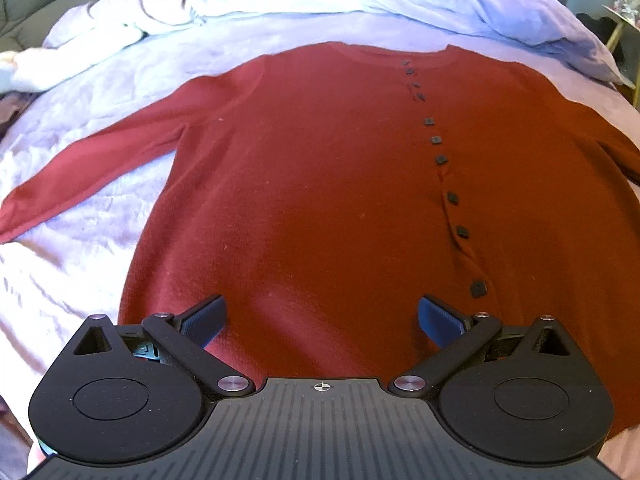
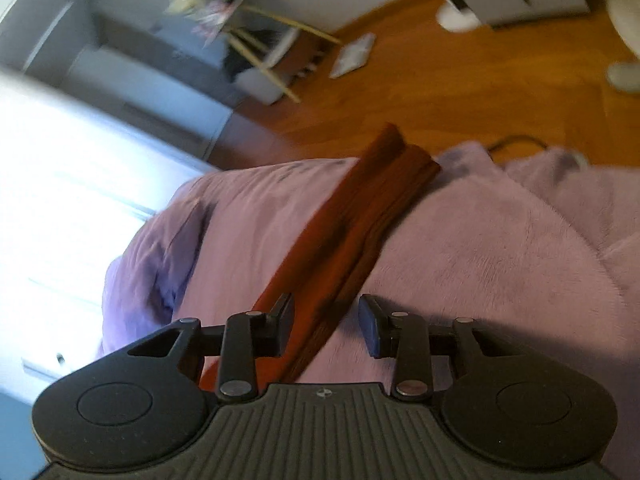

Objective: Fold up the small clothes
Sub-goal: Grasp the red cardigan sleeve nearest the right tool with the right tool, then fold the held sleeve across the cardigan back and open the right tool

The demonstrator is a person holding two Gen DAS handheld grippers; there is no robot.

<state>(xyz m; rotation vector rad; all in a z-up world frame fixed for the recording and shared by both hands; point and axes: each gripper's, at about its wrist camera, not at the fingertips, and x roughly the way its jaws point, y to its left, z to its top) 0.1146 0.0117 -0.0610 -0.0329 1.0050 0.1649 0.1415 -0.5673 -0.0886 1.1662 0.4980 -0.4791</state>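
Garment: a rust-red buttoned cardigan lies face up and flat on the lilac bed cover, collar away from me, hem nearest my left hand-held gripper.
Buttons: a line of dark square buttons runs down the front, right of centre in the left wrist view.
Sleeves: the left sleeve is spread out to the side; the right sleeve stretches across the cover towards the bed's edge, its cuff close to that edge.
Step in hand: I judge it to be folding the right sleeve in over the body.
Doing it well: I should pinch only the sleeve, not the plush cover beneath, take it towards the cuff end, lift just enough to clear the cover, and lay it straight across the chest without dragging the body out of square.
Left hand-held gripper: released, jaws spread wide, hovering low over the hem and pointing up the garment; it grips nothing.
Right hand-held gripper: released too, jaws apart, the sleeve passing between them nearer the left finger; not yet pinched.
Pose: right hand rolled, looking along the sleeve towards the wooden floor; the view is blurred.
Risk: a loose pinch lets the knit slip.
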